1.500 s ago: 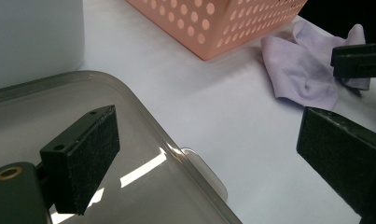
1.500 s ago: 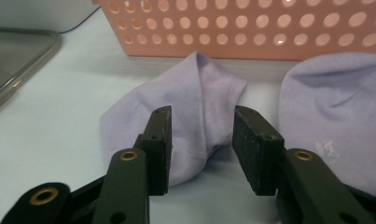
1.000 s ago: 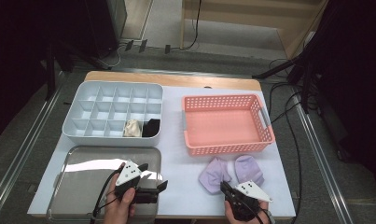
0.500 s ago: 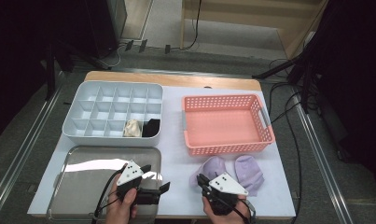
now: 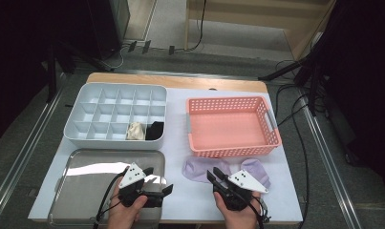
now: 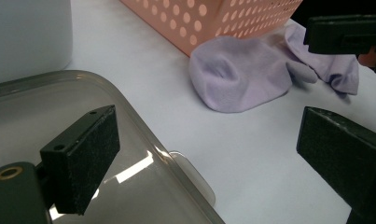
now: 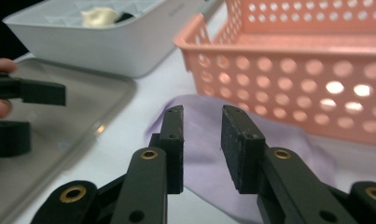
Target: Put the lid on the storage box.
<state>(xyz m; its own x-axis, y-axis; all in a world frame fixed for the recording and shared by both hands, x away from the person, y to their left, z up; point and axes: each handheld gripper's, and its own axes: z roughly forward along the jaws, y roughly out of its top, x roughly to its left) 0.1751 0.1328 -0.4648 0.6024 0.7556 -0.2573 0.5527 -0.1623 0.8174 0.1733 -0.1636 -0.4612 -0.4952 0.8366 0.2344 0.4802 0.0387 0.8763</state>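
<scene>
Two lilac socks lie in front of the pink basket (image 5: 230,126), one to the left (image 5: 199,168) and one to the right (image 5: 258,171). My right gripper (image 5: 216,174) points at the left sock's near edge. In the right gripper view its jaws (image 7: 202,121) stand a little apart over the sock (image 7: 279,140), having just been opening, with nothing between them. My left gripper (image 5: 157,180) hovers over the right front corner of the metal tray (image 5: 85,167). Its jaws (image 6: 209,154) are wide open and hold nothing, and the sock (image 6: 241,74) lies beyond them.
A grey compartment box (image 5: 116,114) at the back left holds a cream item (image 5: 135,131) and a black item (image 5: 155,130). The pink basket holds nothing. The table's front edge runs just under both hands. Cables and stands surround the table.
My right gripper has moved left and forward to the left lilac sock, and its jaws have parted from shut. The left gripper has stayed over the tray corner.
</scene>
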